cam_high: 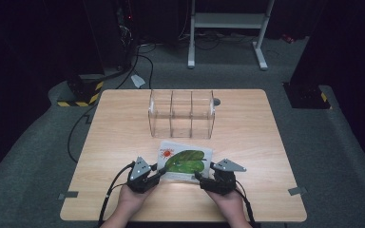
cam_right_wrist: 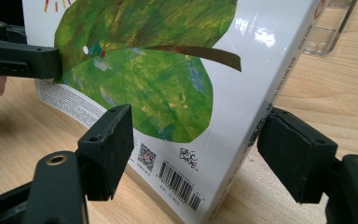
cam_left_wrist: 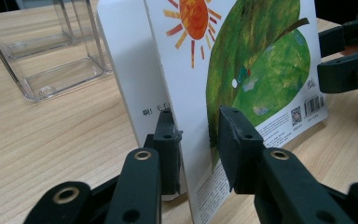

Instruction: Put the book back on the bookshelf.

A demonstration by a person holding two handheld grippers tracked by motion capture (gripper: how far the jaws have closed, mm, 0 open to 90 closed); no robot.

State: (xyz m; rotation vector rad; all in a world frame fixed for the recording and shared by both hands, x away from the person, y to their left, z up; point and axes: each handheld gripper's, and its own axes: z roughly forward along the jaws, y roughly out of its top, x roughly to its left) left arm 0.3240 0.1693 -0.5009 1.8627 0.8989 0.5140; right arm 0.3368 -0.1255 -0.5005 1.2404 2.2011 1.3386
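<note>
Here a picture book with a green leaf and an orange sun on its cover sits near the front edge of the wooden table, about midway between the left and right edges, lifted between two hand-held tools. The left gripper is clamped on the book's left edge; in the left gripper view its pads press the cover from both sides. The right gripper sits at the book's right corner, by the spine: in the right gripper view its jaws straddle that corner and the barcode, the left pad against the cover, while the right pad looks just clear of the spine. Behind the book, toward the table's far edge, stands a clear three-compartment organizer, well apart from both tools.
</note>
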